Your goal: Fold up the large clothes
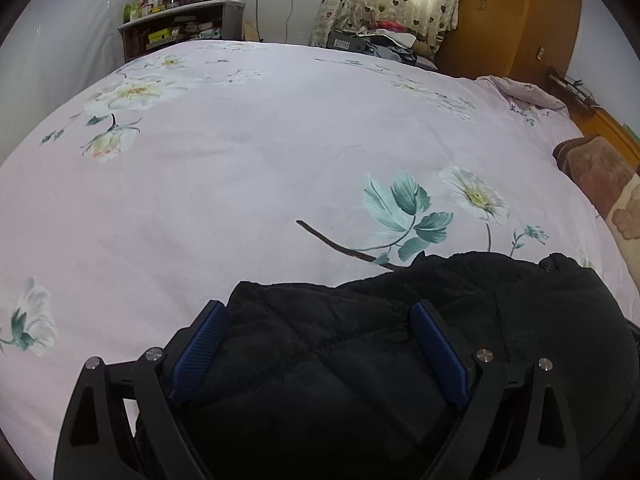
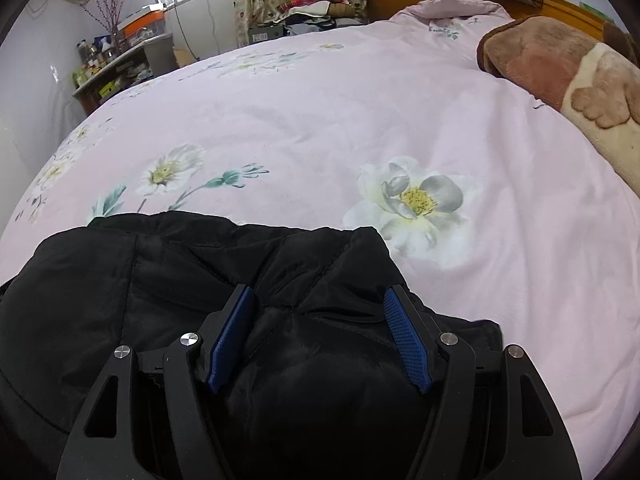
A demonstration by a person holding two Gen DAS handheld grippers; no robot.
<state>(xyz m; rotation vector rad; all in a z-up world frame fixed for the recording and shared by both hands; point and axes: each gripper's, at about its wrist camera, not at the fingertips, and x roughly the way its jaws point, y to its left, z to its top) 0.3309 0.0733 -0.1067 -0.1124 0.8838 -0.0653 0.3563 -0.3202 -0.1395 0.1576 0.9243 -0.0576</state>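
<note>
Left gripper (image 1: 320, 320): jaws wide apart, black padded jacket (image 1: 400, 340) bulging between the blue pads, no clamp evident. Right gripper (image 2: 320, 308): jaws likewise spread over the same jacket (image 2: 160, 280). Jacket lies bunched on the pink floral bedcover (image 1: 240, 180), quilted, matte black, at near edge.

Open bedspread (image 1: 240, 184) beyond jacket (image 1: 360, 344)

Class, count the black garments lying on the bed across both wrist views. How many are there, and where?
1. A black padded jacket lies on the near edge of the floral bedspread, under both grippers; the right wrist view shows the same jacket. Others may be hidden.
</note>
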